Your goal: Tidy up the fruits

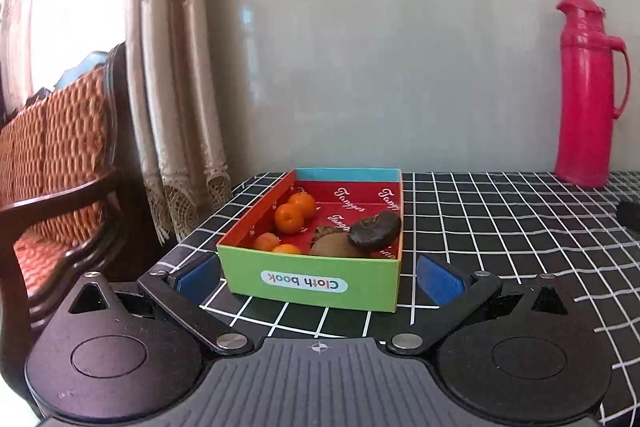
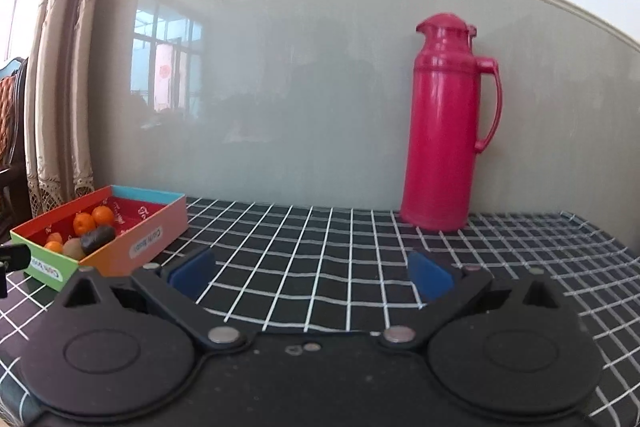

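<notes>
Fruit: small oranges [image 1: 289, 217], brown kiwis [image 1: 334, 245] and a dark round fruit [image 1: 375, 231] all sit in the colourful cardboard box [image 1: 312, 285] near the desk's [image 1: 500, 227] left edge.
Left gripper [image 1: 320, 279]: spread wide, empty, just short of the box.
Right gripper [image 2: 310, 273]: wide, empty.
Left to do: seemingly nothing; no loose fruit visible.

Your left gripper [image 1: 319, 277] and right gripper [image 2: 311, 273] both sit level, jaws spread wide (nothing held between them).

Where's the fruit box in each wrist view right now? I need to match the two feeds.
Left wrist: the box sits centre frame, just ahead of the open left gripper.
Right wrist: the box is at the far left edge, left of the open right gripper.
Shared landmark: the red thermos against the wall.
</notes>
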The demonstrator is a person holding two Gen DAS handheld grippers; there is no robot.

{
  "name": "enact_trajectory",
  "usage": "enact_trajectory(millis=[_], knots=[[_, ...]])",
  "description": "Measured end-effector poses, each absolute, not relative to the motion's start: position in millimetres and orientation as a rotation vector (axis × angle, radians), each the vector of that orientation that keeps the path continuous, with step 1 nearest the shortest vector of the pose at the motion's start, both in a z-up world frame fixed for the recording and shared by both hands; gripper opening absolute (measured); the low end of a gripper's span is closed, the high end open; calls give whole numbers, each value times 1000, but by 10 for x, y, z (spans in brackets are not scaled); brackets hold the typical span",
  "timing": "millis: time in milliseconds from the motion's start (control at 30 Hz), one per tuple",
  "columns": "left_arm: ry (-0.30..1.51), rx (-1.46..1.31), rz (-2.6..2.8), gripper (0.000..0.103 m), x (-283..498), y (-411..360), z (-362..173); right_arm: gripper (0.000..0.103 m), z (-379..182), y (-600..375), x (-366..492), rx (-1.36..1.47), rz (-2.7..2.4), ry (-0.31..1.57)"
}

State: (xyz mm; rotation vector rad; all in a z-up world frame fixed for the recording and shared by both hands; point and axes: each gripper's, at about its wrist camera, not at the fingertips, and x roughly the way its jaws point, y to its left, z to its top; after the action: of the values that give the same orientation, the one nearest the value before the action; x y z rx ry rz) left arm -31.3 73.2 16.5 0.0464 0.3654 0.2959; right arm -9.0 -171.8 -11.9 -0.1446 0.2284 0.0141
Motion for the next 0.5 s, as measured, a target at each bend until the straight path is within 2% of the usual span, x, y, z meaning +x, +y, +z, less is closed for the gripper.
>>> enact_trajectory(millis=[500], knots=[[358,50,305,103,-327,776,166,103,-214,-1541,-49,-223,38,257]])
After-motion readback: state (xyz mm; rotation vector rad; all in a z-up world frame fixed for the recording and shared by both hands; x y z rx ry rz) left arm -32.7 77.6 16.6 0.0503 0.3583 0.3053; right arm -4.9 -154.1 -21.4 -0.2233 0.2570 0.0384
